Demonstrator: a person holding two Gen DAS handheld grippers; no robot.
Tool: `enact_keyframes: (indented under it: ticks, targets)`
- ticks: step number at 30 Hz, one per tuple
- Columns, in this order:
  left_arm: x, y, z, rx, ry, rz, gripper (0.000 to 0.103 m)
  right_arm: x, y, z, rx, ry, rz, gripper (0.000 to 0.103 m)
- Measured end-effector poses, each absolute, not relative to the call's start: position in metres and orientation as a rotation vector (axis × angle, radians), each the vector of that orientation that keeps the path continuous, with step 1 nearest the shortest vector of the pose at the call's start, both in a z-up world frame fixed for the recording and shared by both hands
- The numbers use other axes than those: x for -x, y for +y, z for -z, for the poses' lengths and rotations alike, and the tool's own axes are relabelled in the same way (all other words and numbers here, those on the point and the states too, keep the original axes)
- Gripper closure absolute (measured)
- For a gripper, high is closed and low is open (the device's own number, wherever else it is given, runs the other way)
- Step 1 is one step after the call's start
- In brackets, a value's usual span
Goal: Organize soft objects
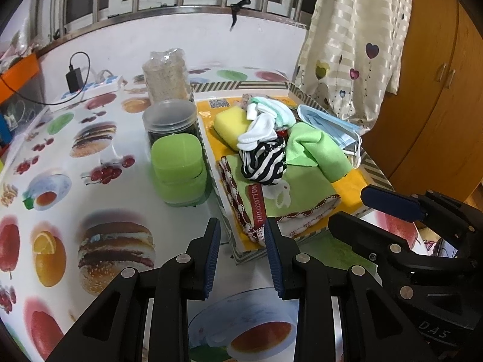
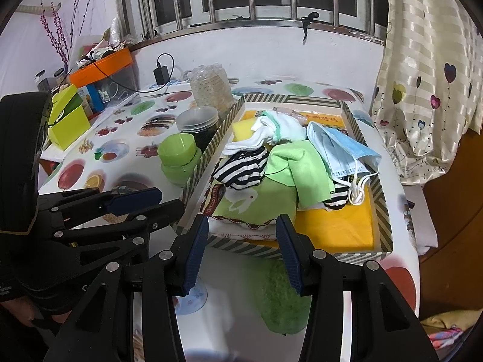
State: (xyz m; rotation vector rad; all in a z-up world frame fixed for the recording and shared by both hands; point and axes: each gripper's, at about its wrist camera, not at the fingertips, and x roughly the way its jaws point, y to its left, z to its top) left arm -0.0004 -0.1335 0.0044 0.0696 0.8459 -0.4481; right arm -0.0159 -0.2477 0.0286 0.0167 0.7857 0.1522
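Desk (image 1: pixel 120 150): fruit-and-burger print cover; near edge cut off by both views.

Tray (image 2: pixel 383 211): striped rim, yellow floor, at 12 o'clock from both grippers. Holds all the soft things, heaped:
- towel (image 1: pixel 289 193), green, folded, lowest layer, at the tray's 6 o'clock edge; "100% COTTON" label shows.
- striped cloth (image 1: pixel 265 160), black and white, on the towel; shape hard to read. A second striped piece shows under the masks in the right view; whether it is the same item I cannot tell.
- green cloth (image 1: pixel 317 150), crumpled, at 3 o'clock of the striped cloth.
- white socks (image 1: pixel 259 129), tangled; count unclear.
- sponge (image 1: pixel 229 123), yellow, partly under the socks.
- masks (image 2: pixel 341 150), blue, at the tray's 3 o'clock side, loops hanging.

Green box (image 1: pixel 178 166), jar (image 1: pixel 170 120) and wrapped stack (image 1: pixel 167 72): just left of the tray, contents obscured.

Left hand-held gripper (image 1: pixel 243 259): released, jaws apart, nothing between, above the tray's near left corner.

Right hand-held gripper (image 2: pixel 243 256): released, wider gap, empty, before the tray's near rim.
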Motion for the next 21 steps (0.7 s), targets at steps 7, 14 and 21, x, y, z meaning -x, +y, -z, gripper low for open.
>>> enact_keyframes:
  ticks: [7, 14, 21]
  targets:
    - [0.0010, -0.1324, -0.0043, -0.067, 0.844, 0.450, 0.074, 0.0160, -0.2461, -0.0274, -0.016, 0.788, -0.153, 0.055]
    - [0.0018, -0.1322, -0.0049, -0.071, 0.839, 0.446, 0.074, 0.0160, -0.2455, -0.0270, -0.015, 0.789, -0.155, 0.055]
    - [0.0019, -0.1321, -0.0051, -0.066, 0.840, 0.450, 0.074, 0.0157, -0.2457, -0.0271, -0.015, 0.790, -0.156, 0.055]
